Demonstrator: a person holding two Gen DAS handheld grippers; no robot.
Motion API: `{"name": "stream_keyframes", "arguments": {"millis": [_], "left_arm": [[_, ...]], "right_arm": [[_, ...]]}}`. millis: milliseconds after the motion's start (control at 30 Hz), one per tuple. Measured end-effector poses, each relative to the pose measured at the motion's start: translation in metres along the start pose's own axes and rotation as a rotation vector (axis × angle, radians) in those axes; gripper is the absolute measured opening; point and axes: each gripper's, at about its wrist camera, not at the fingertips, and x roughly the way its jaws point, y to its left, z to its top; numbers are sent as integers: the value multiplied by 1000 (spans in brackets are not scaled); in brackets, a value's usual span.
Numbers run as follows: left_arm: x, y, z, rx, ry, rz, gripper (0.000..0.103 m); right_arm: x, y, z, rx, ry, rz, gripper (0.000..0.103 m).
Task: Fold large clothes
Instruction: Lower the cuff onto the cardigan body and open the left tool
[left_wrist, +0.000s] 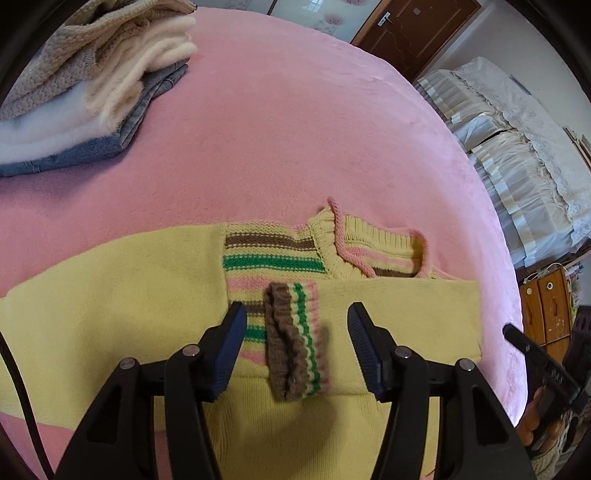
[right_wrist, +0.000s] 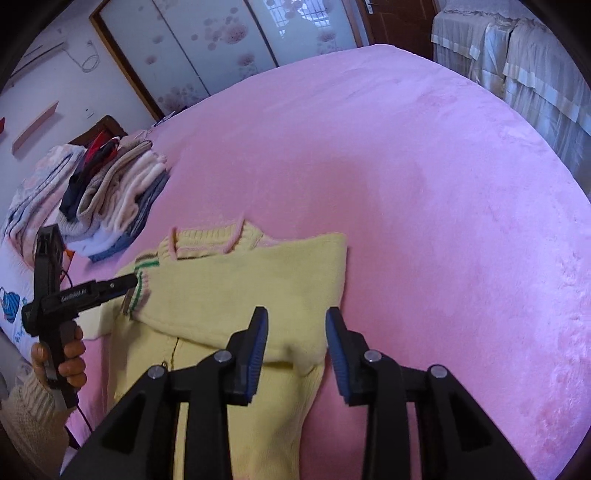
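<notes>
Yellow knit fills the lower half of my left wrist view: the sweater (left_wrist: 110, 295) lies flat on the pink bed (left_wrist: 277, 129), collar (left_wrist: 373, 243) toward twelve o'clock, with one sleeve folded across the chest. The sleeve's striped cuff (left_wrist: 295, 343) sits between the blue pads of my left gripper (left_wrist: 297, 317), whose jaws stand wide apart and hold nothing; I cannot tell whether the pads touch the fabric. At ten o'clock a stack of folded clothes (left_wrist: 92, 92) rests well apart from the sweater. In the right wrist view my right gripper (right_wrist: 295, 325) hovers over the sweater's (right_wrist: 240, 288) folded right edge, jaws parted and empty. At nine o'clock there, my left hand (right_wrist: 72, 354) grips the other tool's handle, its tip at the cuff (right_wrist: 138, 291).
</notes>
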Motion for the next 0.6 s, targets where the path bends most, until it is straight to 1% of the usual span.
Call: {"name": "stream_keyframes", "arguments": {"millis": [33,67,133,200,267,300,333,400,467,600], "left_arm": [[2,-1,2,4,-1,2,52],[3,-3,3,13,-4,11,47],[6,-7,4,33,0,32,43],[10,-11,5,52,4,57,39],[14,-14,6,72,7,93,28],[15,-15,7,81,7,109,25],[16,-16,6,88,7,114,23],[17,-16,6,97,-3,135,16],[20,-15,5,98,4,146,14],[22,-15,3,105,2,153,14]], "right_arm": [[8,-1,8,7,4,-6,32],[16,-5,15,21,14,-9,32],[34,-12,26,46,45,-14,32],[54,-17,33,59,73,-42,32],[70,-22,36,74,99,-57,32],[76,-24,37,78,112,-50,22],[79,-23,37,69,109,-62,10],[79,-22,35,51,101,-104,7],[81,-22,31,44,99,-131,7],[86,-24,25,58,93,-142,7]]}}
